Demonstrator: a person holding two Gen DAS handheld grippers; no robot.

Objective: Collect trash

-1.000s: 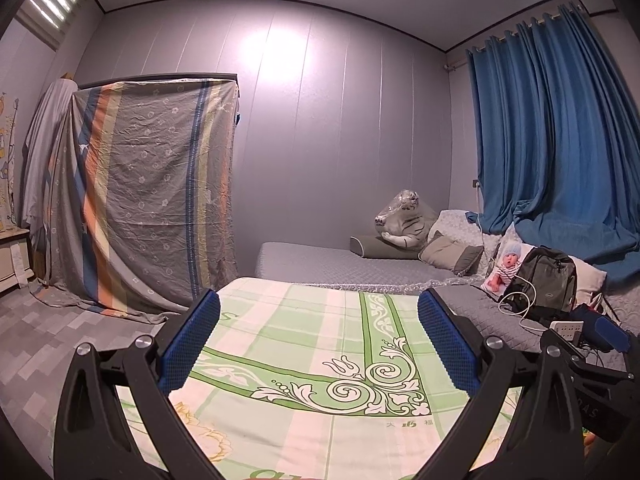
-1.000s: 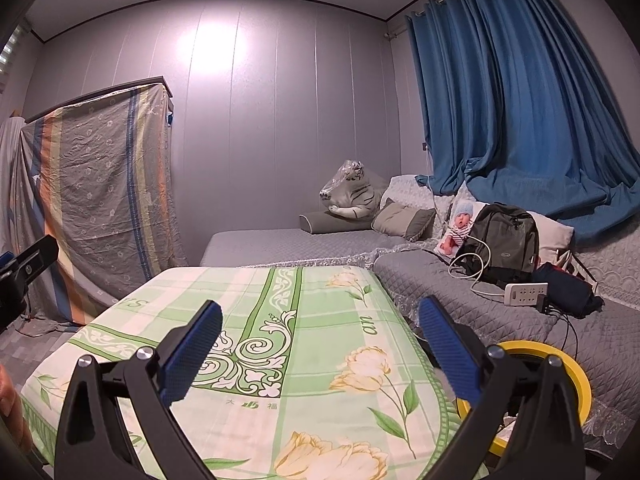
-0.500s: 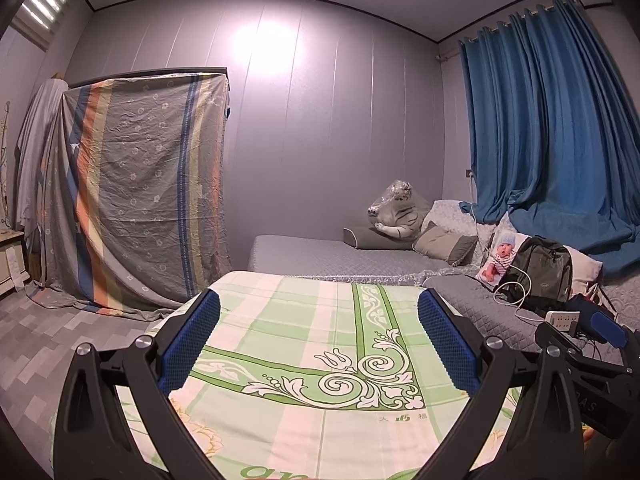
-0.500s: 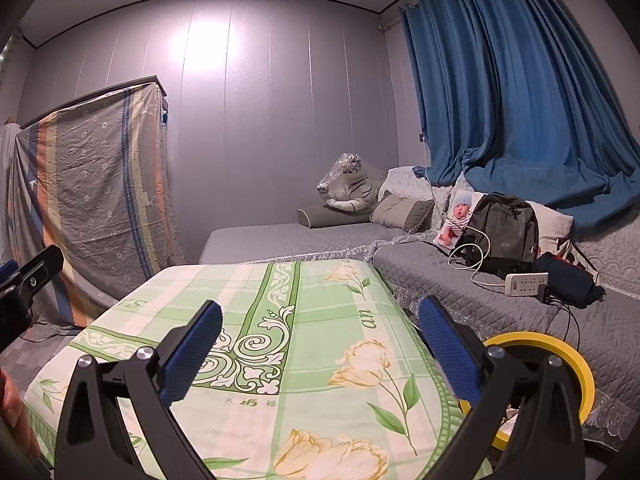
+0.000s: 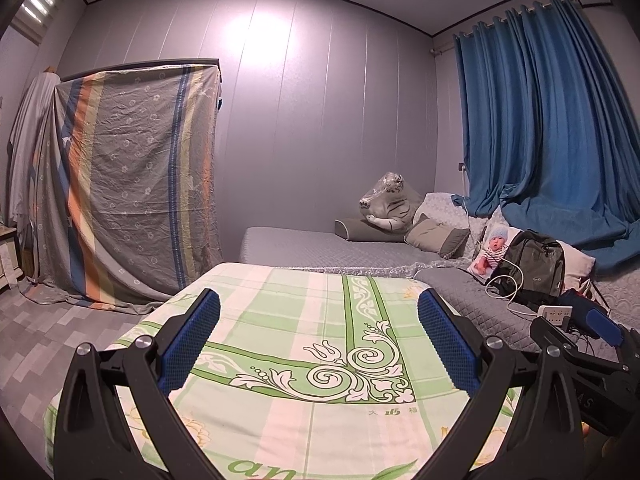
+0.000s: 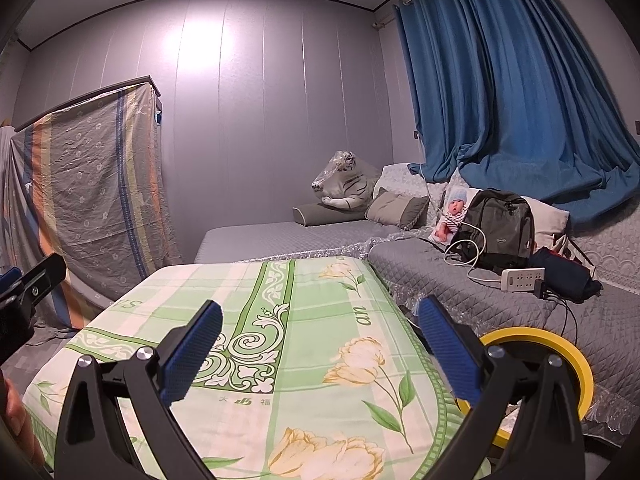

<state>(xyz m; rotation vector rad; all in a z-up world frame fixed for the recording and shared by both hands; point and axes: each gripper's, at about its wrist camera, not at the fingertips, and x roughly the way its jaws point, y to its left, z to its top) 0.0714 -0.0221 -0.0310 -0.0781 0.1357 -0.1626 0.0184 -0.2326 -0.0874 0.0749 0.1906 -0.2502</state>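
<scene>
Left wrist view, left to right: striped sheet (image 5: 132, 184) draped over something tall, what's under it fully hidden; a grey cloth-covered shape behind it at the far left edge, cut off. Left gripper (image 5: 319, 340) jaws spread wide, nothing between them, held over the green floral cloth (image 5: 300, 360) covering a low surface; what the cloth covers isn't visible. Grey bed (image 5: 320, 246) beyond, plush tiger (image 5: 386, 202) in plastic wrap on a pillow, then a baby picture (image 5: 492, 250) partly behind the dark backpack (image 5: 534, 264), white cable looped in front. Power strip (image 5: 554, 312) mostly blocked by the other gripper's body at the right edge. Blue curtain (image 5: 552, 120) fills upper right.

Right wrist view: left gripper's body pokes in at far left, cut off; a bit of a hand (image 6: 16, 412) at the lower left edge, blurred. Right gripper (image 6: 320, 340) also wide open, empty, over the same cloth. Yellow ring (image 6: 536, 376), looks like a rim of a bin or tape roll, can't tell which, sits just beside the cloth's right edge, half hidden behind the right finger (image 6: 448, 356); white scraps inside it barely visible. No clear trash item on the cloth in either view.
</scene>
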